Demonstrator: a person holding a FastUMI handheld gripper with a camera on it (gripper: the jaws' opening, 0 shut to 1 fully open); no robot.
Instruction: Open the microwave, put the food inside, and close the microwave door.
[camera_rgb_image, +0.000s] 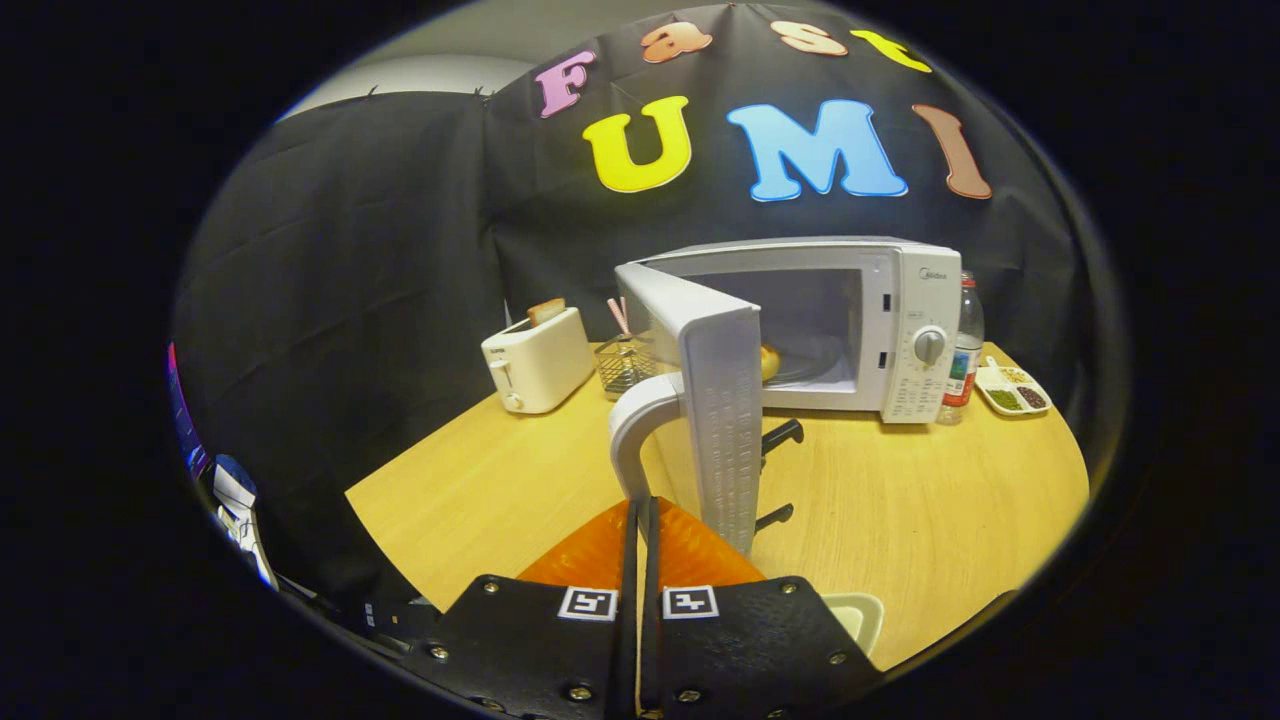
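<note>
The white microwave (905, 320) stands at the back of the wooden table (930, 520) with its door (725, 420) swung wide open toward me. Inside, a yellowish piece of food (769, 362) lies on the turntable, partly hidden by the door's edge. My gripper (640, 508) is shut, fingers pressed together with nothing between them. Its tips sit right at the lower end of the door's curved handle (637, 420), on the door's outer side.
A white toaster (537, 360) with a slice of bread stands left of the microwave, and a wire basket (622, 365) sits between them. A bottle (965, 345) and a small compartment tray (1012, 390) are to its right. A pale dish corner (857, 615) lies beside my fingers.
</note>
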